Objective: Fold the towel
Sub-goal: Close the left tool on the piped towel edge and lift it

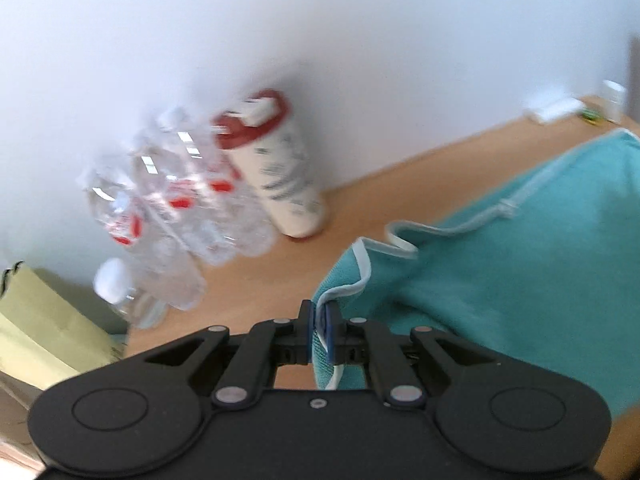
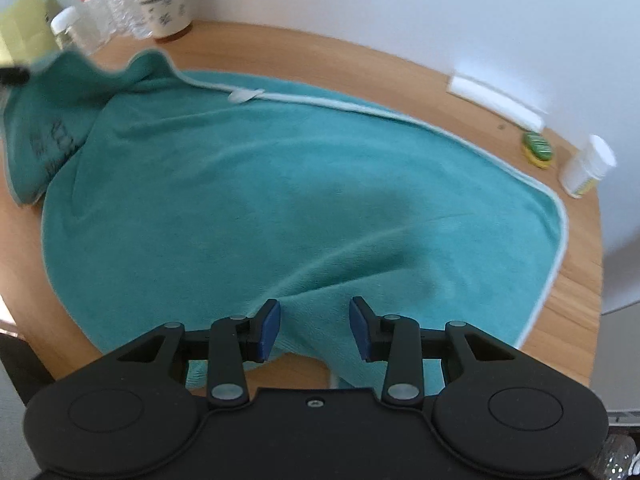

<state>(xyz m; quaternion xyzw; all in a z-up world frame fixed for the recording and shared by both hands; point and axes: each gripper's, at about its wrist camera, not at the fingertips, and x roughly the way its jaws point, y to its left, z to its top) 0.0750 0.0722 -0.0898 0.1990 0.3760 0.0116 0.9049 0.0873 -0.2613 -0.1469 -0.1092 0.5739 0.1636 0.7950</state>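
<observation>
A teal towel (image 2: 280,184) with a pale hem lies spread over a round wooden table (image 2: 572,280). My left gripper (image 1: 319,312) is shut on the towel's (image 1: 520,280) hemmed corner and holds it raised above the table, so that corner curls up. In the right wrist view that lifted corner shows at the far left, folded over and showing dark print. My right gripper (image 2: 314,312) points down at the near edge with its jaws apart. A raised ridge of towel runs between its blue pads (image 2: 270,330), which do not visibly squeeze it.
Clear water bottles (image 1: 172,208) and a white canister with a red lid (image 1: 280,168) stand at the table's back left against the wall, beside a yellow-green box (image 1: 40,328). At the back right are a white strip (image 2: 496,100), a green-yellow item (image 2: 538,148) and a small white bottle (image 2: 586,168).
</observation>
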